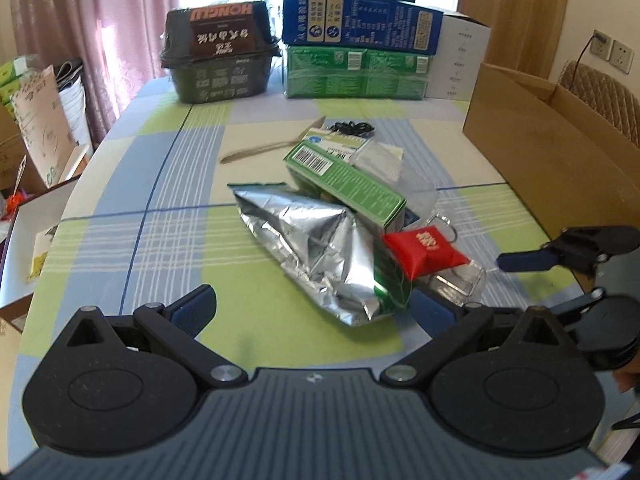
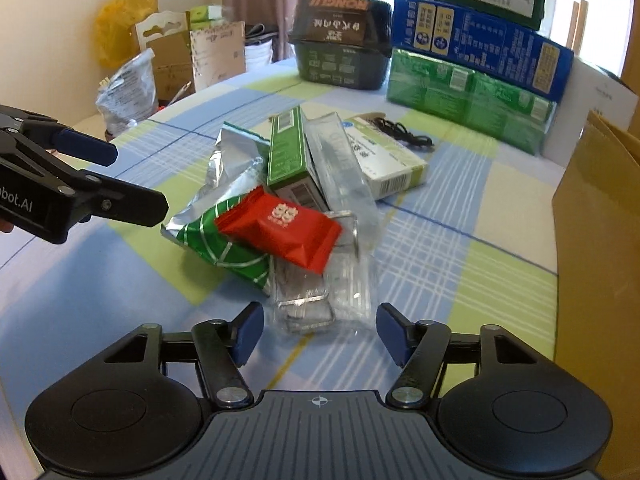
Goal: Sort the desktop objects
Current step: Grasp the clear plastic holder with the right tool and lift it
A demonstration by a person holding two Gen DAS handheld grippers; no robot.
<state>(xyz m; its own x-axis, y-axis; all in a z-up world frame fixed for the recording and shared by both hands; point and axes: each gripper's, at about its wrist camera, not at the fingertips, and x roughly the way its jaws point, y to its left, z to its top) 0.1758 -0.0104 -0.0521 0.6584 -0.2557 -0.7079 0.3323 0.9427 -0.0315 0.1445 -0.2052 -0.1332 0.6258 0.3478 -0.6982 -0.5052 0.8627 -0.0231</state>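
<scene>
A heap lies mid-table: a crumpled silver-and-green foil bag (image 1: 316, 248) (image 2: 224, 184), a red snack packet (image 1: 424, 250) (image 2: 280, 228) on top, a green carton (image 1: 348, 184) (image 2: 286, 152), a white-green medicine box (image 2: 384, 160), a clear plastic case (image 2: 320, 304) (image 1: 456, 280), a black cable (image 2: 404, 132) (image 1: 352, 128) and a spoon (image 1: 272, 146). My left gripper (image 1: 316, 312) is open, its fingers either side of the bag's near end. My right gripper (image 2: 318, 334) is open, just short of the clear case. Each gripper shows in the other's view: the right (image 1: 532, 260), the left (image 2: 92, 152).
Stacked green and blue cartons (image 1: 360, 28) (image 2: 472, 60) and a dark shopping-basket-like tub (image 1: 220, 52) (image 2: 340, 40) stand at the table's far edge. An open cardboard box (image 1: 560, 148) (image 2: 600, 208) stands at the right. Bags and boxes crowd the floor at left (image 1: 36, 120).
</scene>
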